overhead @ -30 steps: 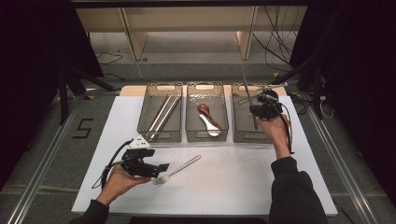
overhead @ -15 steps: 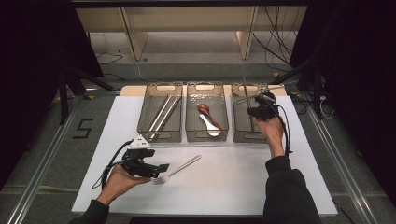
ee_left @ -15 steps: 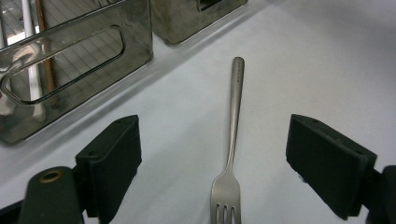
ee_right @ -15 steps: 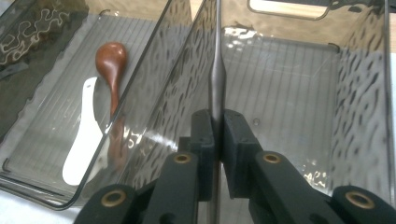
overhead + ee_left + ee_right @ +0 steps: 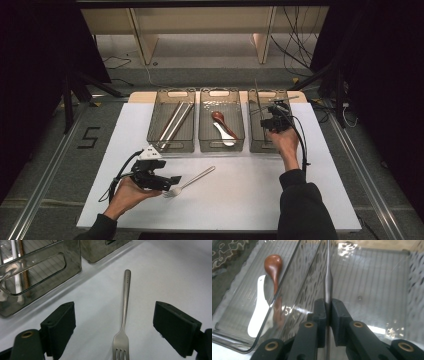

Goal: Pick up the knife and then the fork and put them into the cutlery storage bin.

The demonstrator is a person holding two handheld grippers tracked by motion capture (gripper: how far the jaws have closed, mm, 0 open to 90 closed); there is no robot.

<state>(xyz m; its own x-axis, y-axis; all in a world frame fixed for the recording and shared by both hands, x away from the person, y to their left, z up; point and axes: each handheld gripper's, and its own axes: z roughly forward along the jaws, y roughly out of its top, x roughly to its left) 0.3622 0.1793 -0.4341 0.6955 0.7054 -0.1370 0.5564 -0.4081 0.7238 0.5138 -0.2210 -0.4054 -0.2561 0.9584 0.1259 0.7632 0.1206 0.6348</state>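
A white rectangular table top (image 5: 260,200) lies under everything, and along its far edge stand three clear smoked-plastic bins side by side. The left bin (image 5: 171,145) holds long metal and brown sticks lying lengthwise. The middle bin (image 5: 221,146) holds a brown wooden spoon (image 5: 273,266) and a white plastic spoon (image 5: 259,312), overlapping each other. The right bin (image 5: 260,145) is where my right hand is working.

My right gripper (image 5: 328,308) hangs over the right bin, its camera looking down onto the ribbed floor. My two black fingers (image 5: 320,315) there are pinched nearly together on a slim grey metal utensil handle (image 5: 328,280), which runs straight up from between the pads and out past the top of that view; I cannot tell what kind of utensil it is.

My left gripper (image 5: 113,327) rests low on the near left part of the table. Its fingers (image 5: 60,325) stand wide apart and grip nothing. Between them, apart from both pads, lies a silver metal fork (image 5: 123,322) flat on the white surface, tines toward me, handle pointing away toward the bins.
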